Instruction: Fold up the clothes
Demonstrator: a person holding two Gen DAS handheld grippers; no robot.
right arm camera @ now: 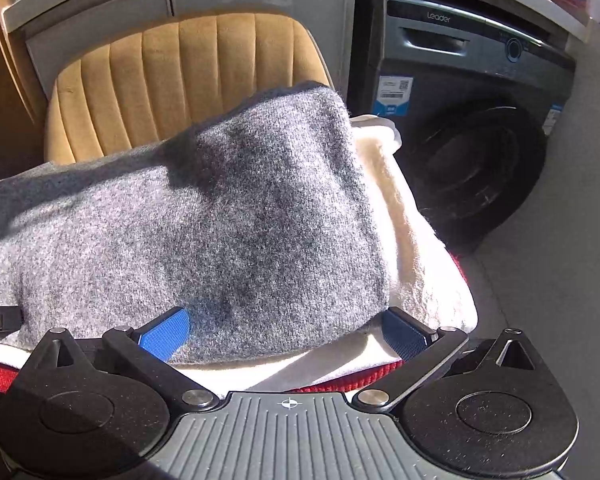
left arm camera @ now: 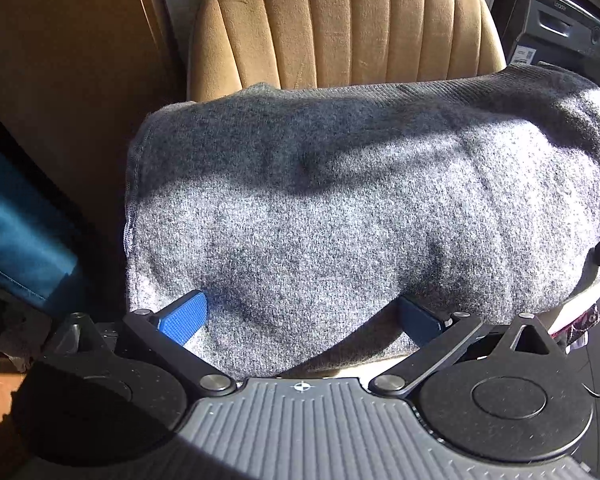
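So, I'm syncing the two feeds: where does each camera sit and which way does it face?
Left wrist: on the left gripper, facing forward over the grey knit sweater toward the tan chair back; its blue pads show, spread wide.
Right wrist: on the right gripper, at the sweater's right end over a white towel, washing machine behind; its pads show, spread wide.
Shared: sweater, chair, washing machine.
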